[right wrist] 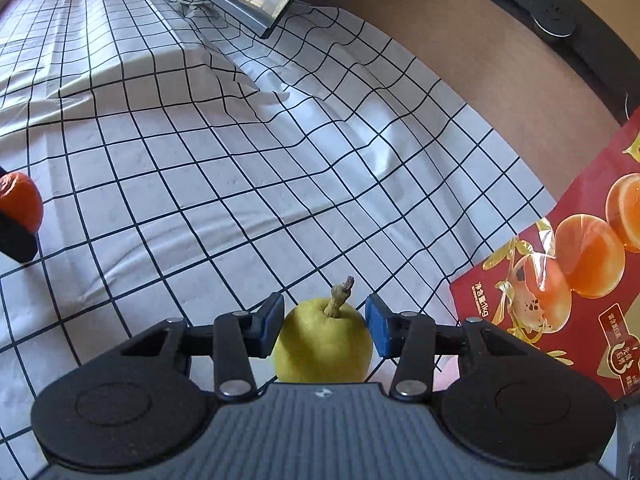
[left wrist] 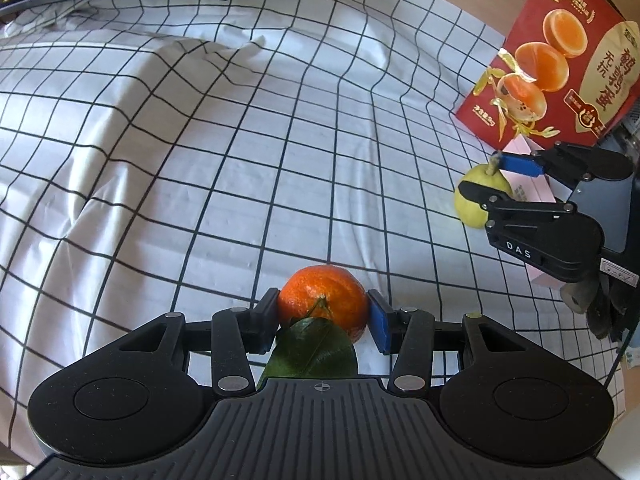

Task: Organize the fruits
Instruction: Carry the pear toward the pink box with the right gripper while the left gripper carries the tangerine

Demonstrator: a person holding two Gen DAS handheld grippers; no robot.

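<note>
Both fruits are in hand at once here! The left gripper (left wrist: 322, 316) is pinching the orange mandarin (left wrist: 323, 302), pads pressed on either flank, its green leaf (left wrist: 312, 350) hanging back toward the camera. Over at three o'clock in the left wrist view, the right gripper (right wrist: 325, 326) has the yellow pear (right wrist: 323, 340) clamped between its blue pads, stem pointing up. Both fruits sit over the checked cloth (left wrist: 240, 160) covering the worktop, with the red carton (right wrist: 568, 292) just beside the pear at two o'clock.

By my read this is the carry stage: picked up, not yet placed. No bowl or tray shows in either view, so where the fruit is headed I can't tell. The next move calls for steady pinches, keeping the two grippers apart, and setting each fruit down gently before letting go.
</note>
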